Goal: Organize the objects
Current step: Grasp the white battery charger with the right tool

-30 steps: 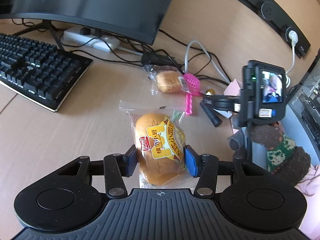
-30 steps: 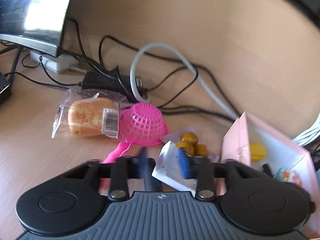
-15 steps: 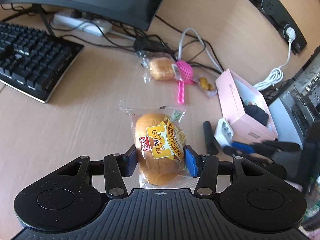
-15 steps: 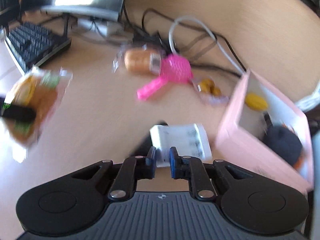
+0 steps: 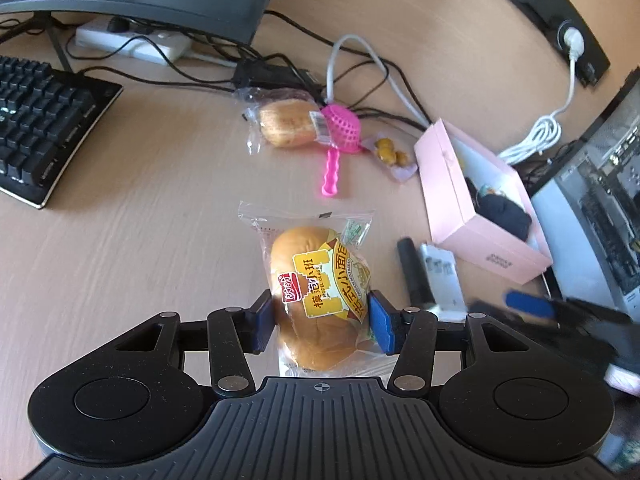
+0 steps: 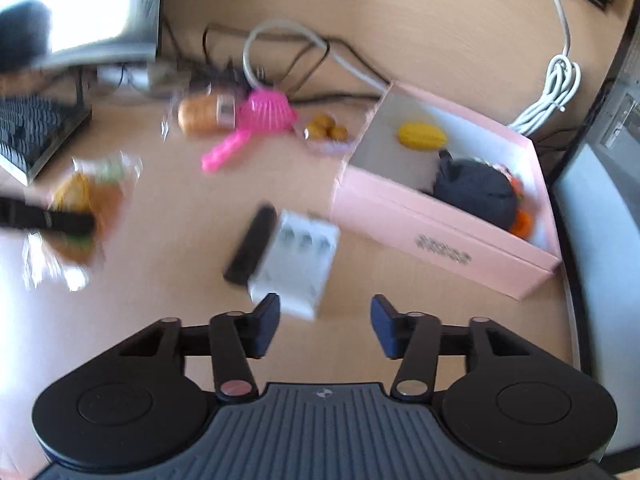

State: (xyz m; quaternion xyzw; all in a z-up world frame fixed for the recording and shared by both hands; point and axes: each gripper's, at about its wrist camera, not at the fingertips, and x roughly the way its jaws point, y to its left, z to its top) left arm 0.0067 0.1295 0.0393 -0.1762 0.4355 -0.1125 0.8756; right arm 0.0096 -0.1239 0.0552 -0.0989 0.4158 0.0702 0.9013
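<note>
the packaged bun (image 5: 320, 296) sits between the blue pads (image 5: 380, 322) of the left tool (image 5: 320, 320), pinched across its width and held above the bench (image 5: 140, 220). the wrapper is thin, slack film around a soft roll, so the grip is likely to deform the bun, and the film can slide on the pads if the hand tilts or swings fast.

the pink box (image 6: 444, 240) stands open at the right of the bench, already holding a yellow toy (image 6: 422, 136) and a dark bundle (image 6: 476, 196). free floor is left only between these and the near wall; a bun dropped from height may land on the rim and tip out.

the right tool (image 6: 324, 320) has its jaws opening, with nothing between them. the white charger (image 6: 300, 252) and the black stick (image 6: 252, 244) lie on the bench just ahead of it, touching each other and near the box wall. a careless reach may push both together or knock the box.

further back, a second bun (image 5: 286, 126), a pink strainer (image 5: 340, 132) and a small bag of yellow balls (image 5: 390, 152) lie close together among cables (image 5: 360, 64). a grab there risks snagging a cable.

both tools work near the box, so their paths may cross.
</note>
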